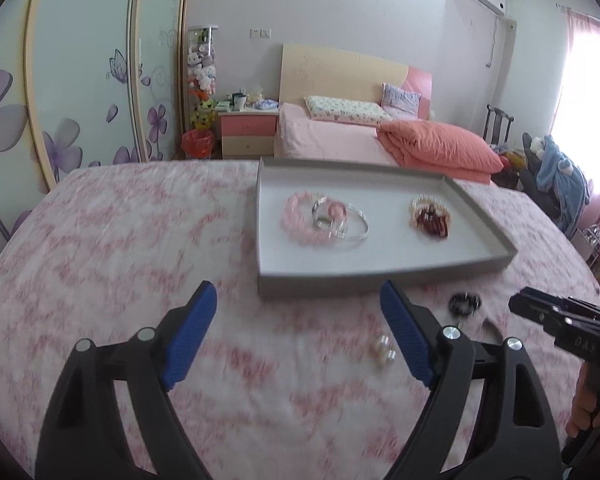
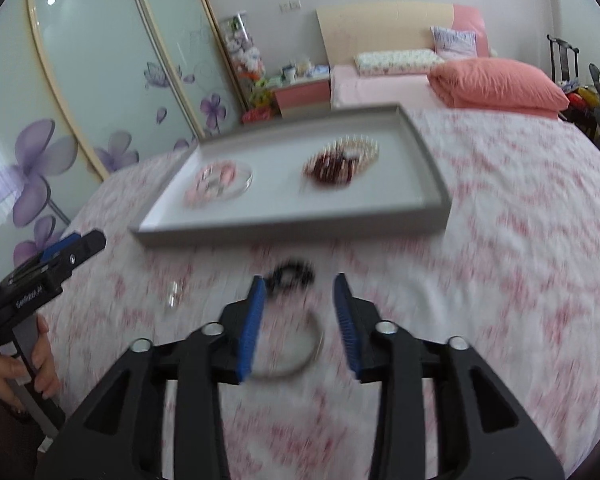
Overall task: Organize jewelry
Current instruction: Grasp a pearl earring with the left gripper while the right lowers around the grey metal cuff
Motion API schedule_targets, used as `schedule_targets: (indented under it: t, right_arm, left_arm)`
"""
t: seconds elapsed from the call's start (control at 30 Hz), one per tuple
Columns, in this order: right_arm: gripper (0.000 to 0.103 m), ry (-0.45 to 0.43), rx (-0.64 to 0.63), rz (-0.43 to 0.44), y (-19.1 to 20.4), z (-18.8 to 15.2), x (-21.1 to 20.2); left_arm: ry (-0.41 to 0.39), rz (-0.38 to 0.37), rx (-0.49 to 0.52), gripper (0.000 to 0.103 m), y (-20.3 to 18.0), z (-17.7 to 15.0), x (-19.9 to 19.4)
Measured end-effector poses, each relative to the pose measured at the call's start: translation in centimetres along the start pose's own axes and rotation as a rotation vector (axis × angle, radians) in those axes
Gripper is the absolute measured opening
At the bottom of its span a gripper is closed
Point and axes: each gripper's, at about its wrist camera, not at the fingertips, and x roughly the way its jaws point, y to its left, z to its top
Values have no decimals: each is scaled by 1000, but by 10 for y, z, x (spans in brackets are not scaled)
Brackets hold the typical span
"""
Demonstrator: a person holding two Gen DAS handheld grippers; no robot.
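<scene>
A grey tray [image 1: 380,282] with a white floor lies on the pink-patterned cloth. In it are a pink bead bracelet [image 1: 294,216], clear bangles [image 1: 342,222] and a pearl and dark red bracelet pile [image 1: 430,214]. In front of the tray, on the cloth, lie a black bracelet [image 1: 465,304] and small pearl pieces [image 1: 385,350]. My left gripper [image 1: 298,296] stands wide open above bare cloth, left of the pearls. My right gripper [image 2: 301,282] is open; a thin pale bangle [image 2: 314,346] lies on the cloth between its fingers, untouched. The black bracelet [image 2: 292,272] sits just past its tips.
The covered surface [image 2: 500,240] extends right of the tray [image 2: 292,229]. A bed with an orange quilt [image 1: 440,148] and a pink bedside table [image 1: 248,130] stand behind. Flowered wardrobe doors [image 1: 80,100] fill the left. A person's hand [image 2: 40,360] holds the left gripper's handle.
</scene>
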Motion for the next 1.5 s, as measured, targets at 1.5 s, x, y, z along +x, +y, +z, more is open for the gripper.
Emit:
schedule_targets:
  t: [1.5]
  right_arm:
    - [68, 88, -48, -263, -17, -11, 31]
  left_arm:
    - [210, -61, 133, 68, -62, -41, 30]
